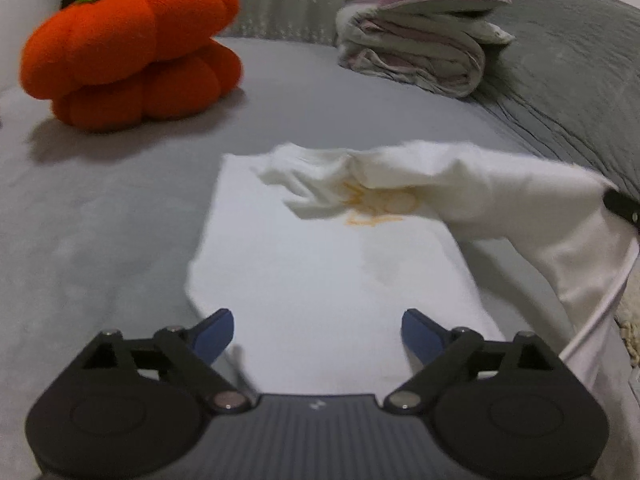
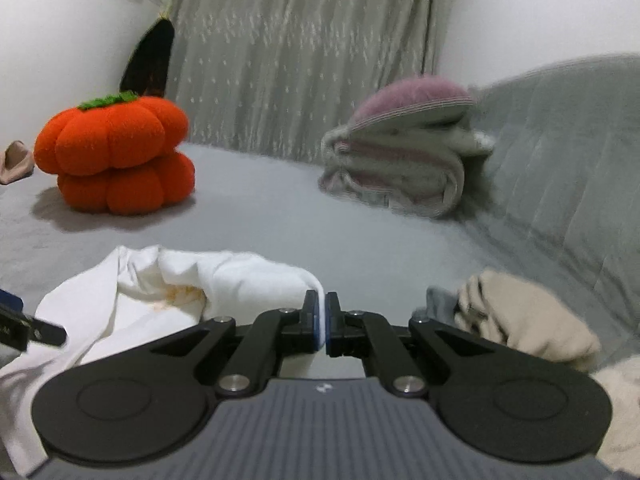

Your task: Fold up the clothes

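Left wrist view: my left claw (image 1: 317, 330) hangs with its blue pads spread wide, nothing between them, over the near edge of the white cotton T-shirt with the orange print (image 1: 320, 264). The shirt lies part-folded on the grey bed (image 1: 120, 208), one flap lifted off to the right. An orange plush pumpkin (image 1: 132, 52) sits far left, a folded pale blanket stack (image 1: 416, 56) far right.

Right wrist view: my right claw (image 2: 323, 320) is clamped tight on a white fold of that shirt (image 2: 224, 276), holding it above the bed. A crumpled beige garment (image 2: 524, 320) lies just right.
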Demonstrator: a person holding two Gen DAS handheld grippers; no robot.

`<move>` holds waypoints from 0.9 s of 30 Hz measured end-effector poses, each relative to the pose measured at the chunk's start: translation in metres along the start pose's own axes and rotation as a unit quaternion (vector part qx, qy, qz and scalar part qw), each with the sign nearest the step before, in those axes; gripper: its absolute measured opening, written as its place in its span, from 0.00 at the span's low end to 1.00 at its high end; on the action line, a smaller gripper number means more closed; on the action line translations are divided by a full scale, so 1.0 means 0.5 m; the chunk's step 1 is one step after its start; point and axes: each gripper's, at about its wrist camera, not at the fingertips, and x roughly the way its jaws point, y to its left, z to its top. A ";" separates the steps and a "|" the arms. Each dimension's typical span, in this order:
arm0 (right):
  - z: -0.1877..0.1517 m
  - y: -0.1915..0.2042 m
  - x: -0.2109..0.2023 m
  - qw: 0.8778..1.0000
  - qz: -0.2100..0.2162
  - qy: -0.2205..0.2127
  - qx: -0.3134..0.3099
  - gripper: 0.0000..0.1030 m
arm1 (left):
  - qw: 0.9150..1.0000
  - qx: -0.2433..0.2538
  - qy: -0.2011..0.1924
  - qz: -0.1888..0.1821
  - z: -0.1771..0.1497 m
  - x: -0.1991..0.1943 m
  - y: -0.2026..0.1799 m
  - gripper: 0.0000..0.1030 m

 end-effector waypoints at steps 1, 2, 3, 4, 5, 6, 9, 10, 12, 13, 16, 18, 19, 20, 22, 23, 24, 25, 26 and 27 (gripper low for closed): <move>0.001 0.004 -0.004 1.000 0.008 -0.006 -0.004 0.03 | 1.000 0.002 0.000 0.004 0.002 0.008 -0.006 0.91; 0.001 0.011 -0.006 1.000 0.021 -0.008 -0.012 0.03 | 1.000 0.007 -0.003 0.014 0.005 0.016 -0.012 0.92; 0.001 0.021 -0.007 0.999 0.036 -0.008 -0.023 0.03 | 1.000 0.014 -0.004 0.022 0.006 0.025 -0.017 0.93; 0.000 0.031 -0.006 0.998 0.048 -0.007 -0.033 0.03 | 0.999 0.020 -0.004 0.031 0.007 0.034 -0.023 0.93; -0.001 0.038 -0.004 0.998 0.056 -0.004 -0.042 0.03 | 0.999 0.024 0.000 0.034 0.007 0.044 -0.028 0.93; -0.002 0.044 -0.002 0.997 0.063 -0.001 -0.049 0.03 | 0.999 0.029 0.003 0.038 0.006 0.054 -0.033 0.93; -0.005 0.044 0.008 0.995 0.078 0.016 -0.054 0.03 | 0.999 0.034 0.005 0.040 0.002 0.066 -0.042 0.81; -0.006 0.041 0.012 0.995 0.084 0.024 -0.051 0.03 | 0.999 0.039 0.005 0.032 0.001 0.066 -0.045 0.76; -0.008 0.034 0.019 0.994 0.092 0.037 -0.042 0.03 | 0.999 0.049 0.005 0.018 -0.002 0.066 -0.049 0.54; -0.009 0.031 0.024 0.994 0.095 0.043 -0.037 0.03 | 0.999 0.049 0.005 0.009 0.000 0.061 -0.050 0.38; -0.012 0.033 0.024 0.994 0.094 0.049 -0.036 0.03 | 0.999 0.043 0.013 0.000 0.004 0.052 -0.045 0.04; -0.012 0.034 0.025 0.994 0.095 0.051 -0.034 0.03 | 0.999 0.046 0.013 0.001 0.002 0.048 -0.033 0.04; -0.011 0.034 0.025 0.994 0.096 0.051 -0.033 0.03 | 0.999 0.041 0.014 0.001 0.002 0.045 -0.025 0.04; -0.012 0.034 0.024 0.994 0.096 0.052 -0.033 0.03 | 0.999 0.038 0.013 0.002 0.002 0.041 -0.017 0.04; -0.011 0.033 0.023 0.993 0.098 0.052 -0.031 0.03 | 0.999 0.040 0.010 0.003 -0.001 0.033 -0.009 0.04; -0.010 0.033 0.022 0.993 0.099 0.052 -0.030 0.03 | 0.999 0.039 0.008 0.004 -0.001 0.028 -0.006 0.04; -0.010 0.033 0.021 0.993 0.100 0.052 -0.028 0.03 | 0.999 0.035 0.005 0.005 0.002 0.022 -0.001 0.04; -0.009 0.033 0.020 0.993 0.101 0.051 -0.028 0.03 | 1.000 0.031 0.001 0.005 0.005 0.014 0.004 0.04; -0.009 0.034 0.020 0.993 0.102 0.051 -0.028 0.03 | 1.000 0.027 -0.004 0.005 0.009 0.005 0.009 0.04; -0.009 0.033 0.020 0.993 0.103 0.051 -0.028 0.03 | 1.000 0.023 -0.008 0.007 0.013 -0.002 0.015 0.04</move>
